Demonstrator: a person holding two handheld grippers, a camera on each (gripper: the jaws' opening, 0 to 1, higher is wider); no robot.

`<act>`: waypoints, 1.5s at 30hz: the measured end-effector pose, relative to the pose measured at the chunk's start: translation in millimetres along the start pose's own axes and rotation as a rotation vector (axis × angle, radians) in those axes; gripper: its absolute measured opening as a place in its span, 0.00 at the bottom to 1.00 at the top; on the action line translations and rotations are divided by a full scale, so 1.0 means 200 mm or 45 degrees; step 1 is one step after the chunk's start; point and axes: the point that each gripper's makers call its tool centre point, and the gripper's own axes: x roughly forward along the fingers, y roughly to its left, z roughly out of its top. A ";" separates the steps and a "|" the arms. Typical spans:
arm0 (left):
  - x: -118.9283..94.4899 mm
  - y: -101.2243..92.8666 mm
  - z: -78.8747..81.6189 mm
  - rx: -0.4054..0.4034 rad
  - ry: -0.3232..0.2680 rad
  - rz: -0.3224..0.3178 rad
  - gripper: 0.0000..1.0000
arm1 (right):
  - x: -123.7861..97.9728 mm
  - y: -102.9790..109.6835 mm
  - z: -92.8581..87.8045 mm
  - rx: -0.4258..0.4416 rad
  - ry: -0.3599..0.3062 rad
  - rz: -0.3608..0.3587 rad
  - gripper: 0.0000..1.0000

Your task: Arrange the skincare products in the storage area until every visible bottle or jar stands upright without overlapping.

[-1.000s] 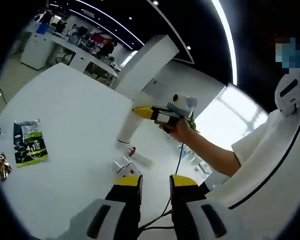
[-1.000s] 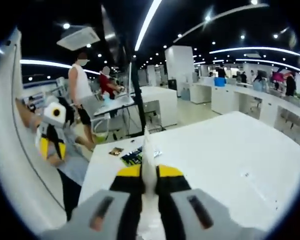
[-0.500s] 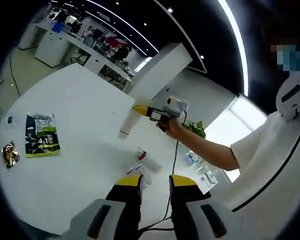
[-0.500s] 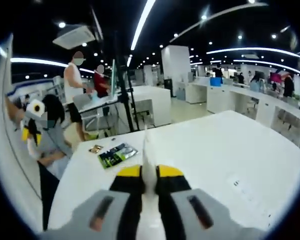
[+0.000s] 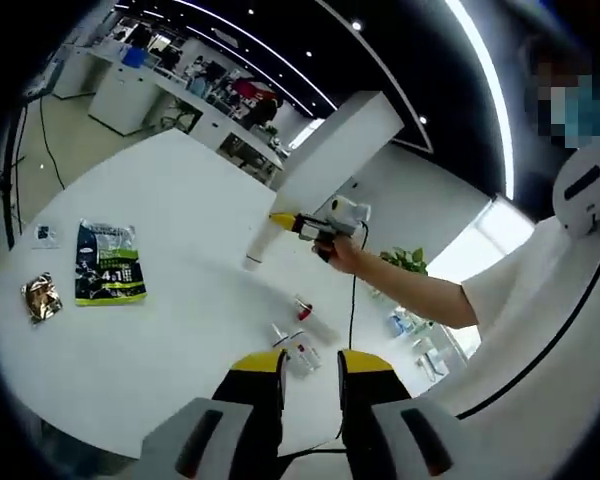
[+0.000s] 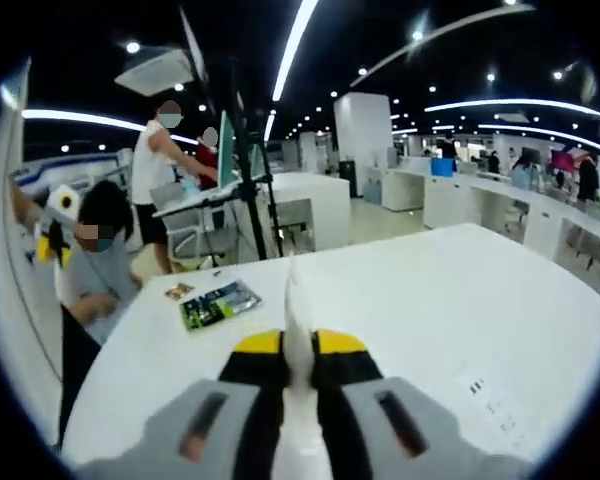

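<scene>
The white desk [image 5: 170, 330] has wide bare room around its few things, and its rounded edge curves close below the left claw [image 5: 311, 365]. That claw hangs above the desk with its yellow-tipped jaws a little apart, holding nothing. Just beyond its tips lie two small bottles [image 5: 302, 338] on their sides, one with a red cap. The right claw [image 6: 298, 350], seen from the left gripper view at [image 5: 280, 219], is clamped on a long white tube [image 6: 292, 320] that it holds in the air over the desk. A glossy green packet [image 5: 109, 276] and a crinkled gold wrapper [image 5: 40, 297] lie flat near the far edge.
</scene>
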 end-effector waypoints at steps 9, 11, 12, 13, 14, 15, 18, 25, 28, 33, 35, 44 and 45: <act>-0.02 0.05 -0.04 -0.027 0.015 0.022 0.21 | -0.08 -0.02 -0.07 -0.082 -0.020 0.109 0.09; -0.01 0.04 -0.04 -0.032 0.021 0.015 0.20 | -0.10 0.00 -0.06 -0.072 -0.067 0.167 0.09; -0.01 0.04 -0.05 -0.036 0.027 0.005 0.19 | -0.12 0.00 -0.06 -0.085 -0.080 0.187 0.09; -0.01 0.03 -0.06 -0.044 0.034 -0.009 0.19 | -0.13 -0.02 -0.07 -0.076 -0.072 0.183 0.10; -0.01 0.03 -0.06 -0.044 0.034 -0.010 0.19 | -0.13 -0.02 -0.07 -0.079 -0.065 0.183 0.10; -0.01 0.03 -0.07 -0.040 0.038 -0.010 0.19 | -0.14 -0.02 -0.07 -0.082 -0.057 0.184 0.10; -0.02 0.03 -0.09 -0.043 0.038 -0.006 0.19 | -0.14 0.00 -0.08 -0.081 -0.051 0.215 0.10; -0.05 0.00 -0.13 -0.047 0.045 -0.020 0.19 | -0.14 0.00 -0.08 -0.065 -0.034 0.256 0.12; -0.06 0.00 -0.15 -0.047 0.041 -0.008 0.19 | -0.14 0.02 -0.09 -0.088 -0.012 0.255 0.13; -0.08 -0.01 -0.18 -0.049 0.032 -0.001 0.19 | -0.13 0.01 -0.16 -0.084 0.075 0.235 0.17; -0.08 -0.02 -0.19 -0.048 0.032 0.000 0.19 | -0.13 0.00 -0.16 -0.074 0.074 0.221 0.18; -0.04 -0.04 -0.19 -0.013 0.048 -0.008 0.19 | -0.20 -0.04 -0.21 -0.052 0.114 0.110 0.24; -0.04 -0.04 -0.19 -0.008 0.046 -0.010 0.19 | -0.21 -0.04 -0.21 -0.028 0.106 0.096 0.25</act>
